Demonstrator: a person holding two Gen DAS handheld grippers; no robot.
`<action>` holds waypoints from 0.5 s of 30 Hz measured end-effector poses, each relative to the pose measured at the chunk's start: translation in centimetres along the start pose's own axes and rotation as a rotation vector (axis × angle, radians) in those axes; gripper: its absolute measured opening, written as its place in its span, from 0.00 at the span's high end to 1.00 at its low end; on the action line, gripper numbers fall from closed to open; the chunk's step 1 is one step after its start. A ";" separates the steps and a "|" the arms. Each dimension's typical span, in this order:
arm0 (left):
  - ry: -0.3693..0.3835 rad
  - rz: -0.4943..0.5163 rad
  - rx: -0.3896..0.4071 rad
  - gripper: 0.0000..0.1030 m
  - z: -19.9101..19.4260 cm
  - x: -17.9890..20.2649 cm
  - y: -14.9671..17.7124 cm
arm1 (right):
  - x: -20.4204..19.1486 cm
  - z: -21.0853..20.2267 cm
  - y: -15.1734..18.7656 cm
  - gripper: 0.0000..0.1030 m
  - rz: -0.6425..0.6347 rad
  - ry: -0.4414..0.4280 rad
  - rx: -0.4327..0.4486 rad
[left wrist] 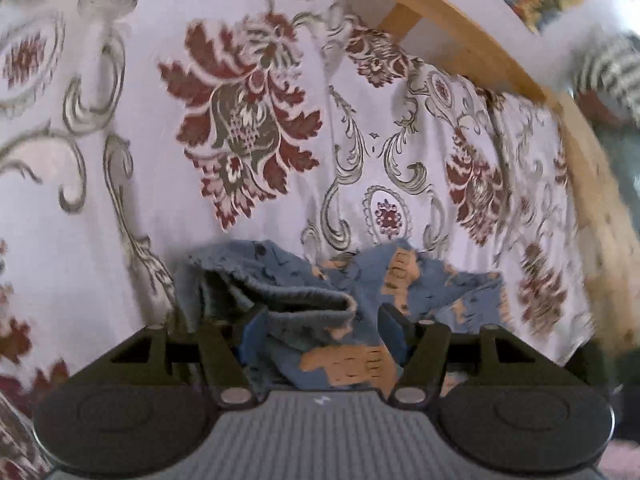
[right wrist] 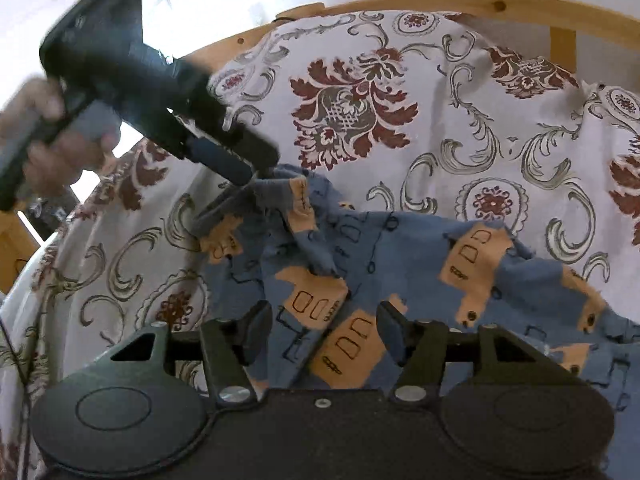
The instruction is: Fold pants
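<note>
Pants (right wrist: pixel 384 264): soft, light, limp; lay crumpled on bed (right wrist: pixel 460 92).
Hold: waistband (left wrist: pixel 280 300), 12 o'clock.
Left claw (left wrist: pixel 320 334): parted, cloth between, ungripped.
Right claw (right wrist: pixel 325 338): parted, empty.

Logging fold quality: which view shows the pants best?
The right wrist view: the pants spread across the floral cloth, most of their printed fabric visible. The left wrist view shows only the bunched waistband end between its fingers.
</note>
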State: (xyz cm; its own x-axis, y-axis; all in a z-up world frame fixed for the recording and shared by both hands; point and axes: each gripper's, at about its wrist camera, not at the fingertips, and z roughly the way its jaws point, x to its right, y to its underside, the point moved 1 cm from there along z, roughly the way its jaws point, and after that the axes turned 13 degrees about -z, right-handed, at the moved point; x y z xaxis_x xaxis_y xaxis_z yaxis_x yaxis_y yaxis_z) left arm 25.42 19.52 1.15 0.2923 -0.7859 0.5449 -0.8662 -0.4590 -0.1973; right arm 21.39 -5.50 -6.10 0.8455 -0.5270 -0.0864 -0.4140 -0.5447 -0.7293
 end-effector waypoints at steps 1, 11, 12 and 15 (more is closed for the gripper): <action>0.024 -0.043 -0.017 0.36 0.3 -0.3 -0.4 | -0.3 0.4 0.1 0.43 0.007 0.006 -0.007; -0.023 -0.228 -0.012 0.43 2.4 -2.6 -1.3 | -3.5 1.4 0.7 0.93 -0.041 0.063 0.017; -0.016 -0.236 -0.012 0.43 2.3 -2.8 -1.3 | -4.2 1.1 0.7 0.94 -0.091 0.075 0.029; 0.032 -0.247 -0.003 0.35 1.4 -3.3 -1.4 | -6.1 0.7 0.8 0.95 -0.213 0.074 0.055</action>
State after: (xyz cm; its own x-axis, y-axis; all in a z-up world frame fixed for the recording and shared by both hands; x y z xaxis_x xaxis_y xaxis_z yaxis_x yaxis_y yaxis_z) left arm 26.24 22.20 -1.57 0.4822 -0.6365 0.6019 -0.7713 -0.6343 -0.0529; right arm 16.13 -2.26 -6.57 0.8841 -0.4512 0.1216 -0.2081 -0.6132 -0.7621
